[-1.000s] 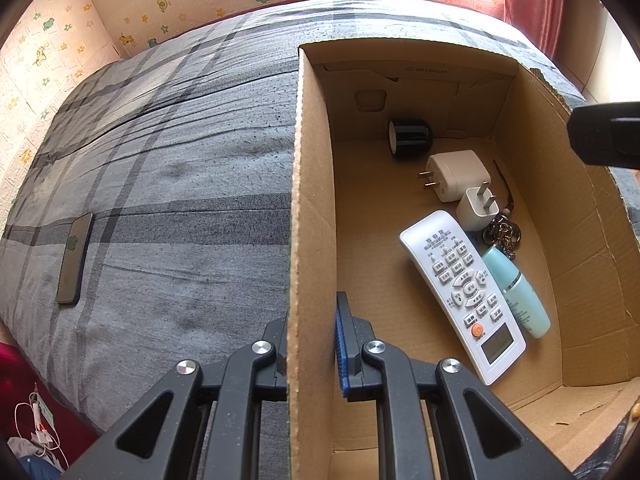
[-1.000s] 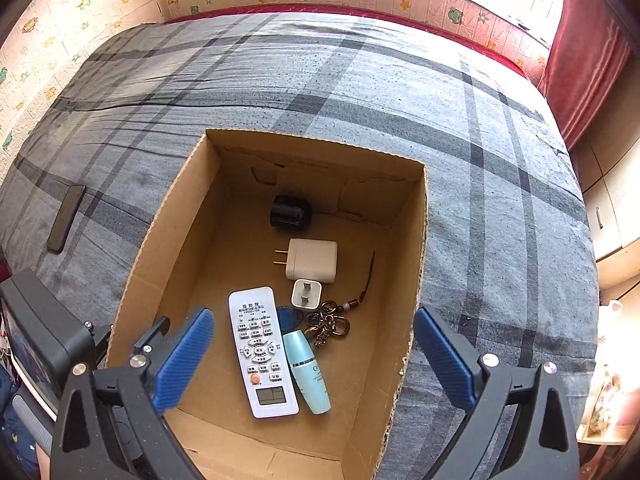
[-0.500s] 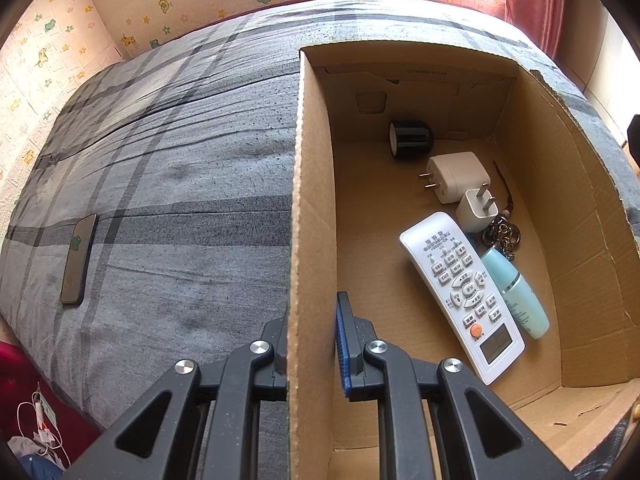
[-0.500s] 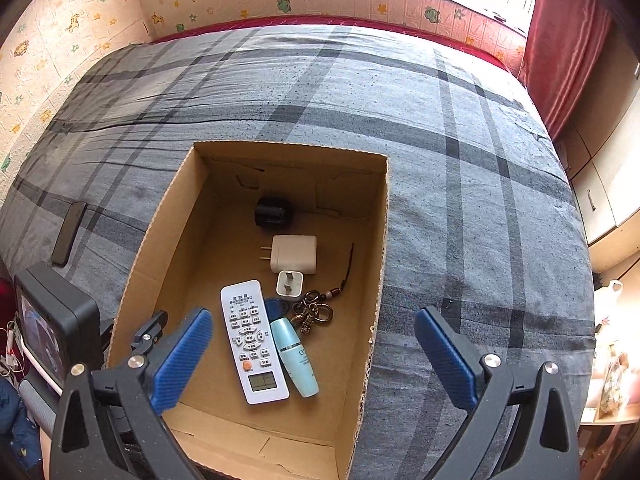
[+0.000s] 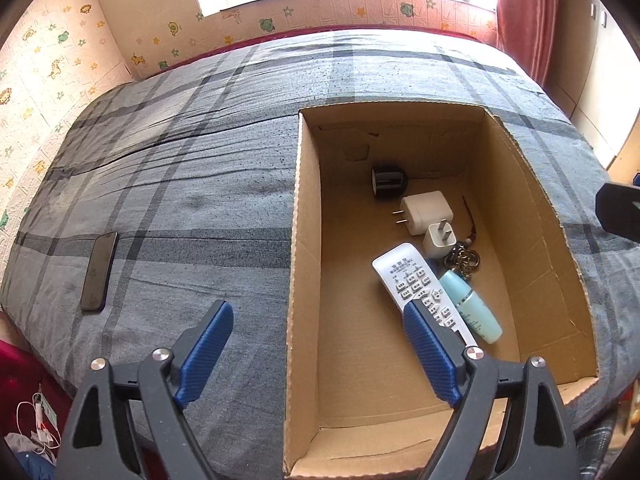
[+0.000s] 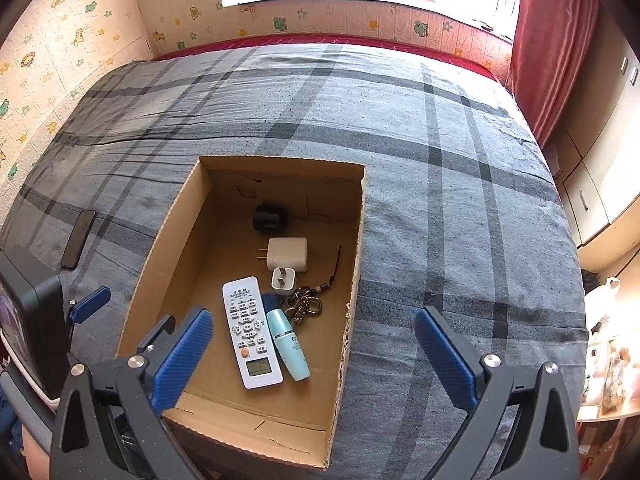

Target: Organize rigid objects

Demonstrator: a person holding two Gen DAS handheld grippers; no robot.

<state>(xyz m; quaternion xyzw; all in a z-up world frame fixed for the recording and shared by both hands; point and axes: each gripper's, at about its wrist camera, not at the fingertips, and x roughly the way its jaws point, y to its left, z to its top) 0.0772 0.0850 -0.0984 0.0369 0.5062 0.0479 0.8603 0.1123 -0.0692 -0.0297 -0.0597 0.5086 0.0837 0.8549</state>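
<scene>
An open cardboard box (image 6: 352,264) on the bed holds a white remote (image 6: 250,330), chargers, keys and a teal bottle (image 6: 289,344).

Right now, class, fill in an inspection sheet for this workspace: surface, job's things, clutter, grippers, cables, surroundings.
Surface: grey plaid bedspread, wrinkled.
Job's things: cardboard box holding remote, teal bottle, keyring, two white chargers, black cylinder; phone outside the box, on the bedspread.
Clutter: nothing seen on the bed.
Grippers: left gripper open, straddling the box wall; right gripper open, empty.
Cables: white cord on the floor.
Surroundings: red curtain, window, animal wallpaper.
</scene>
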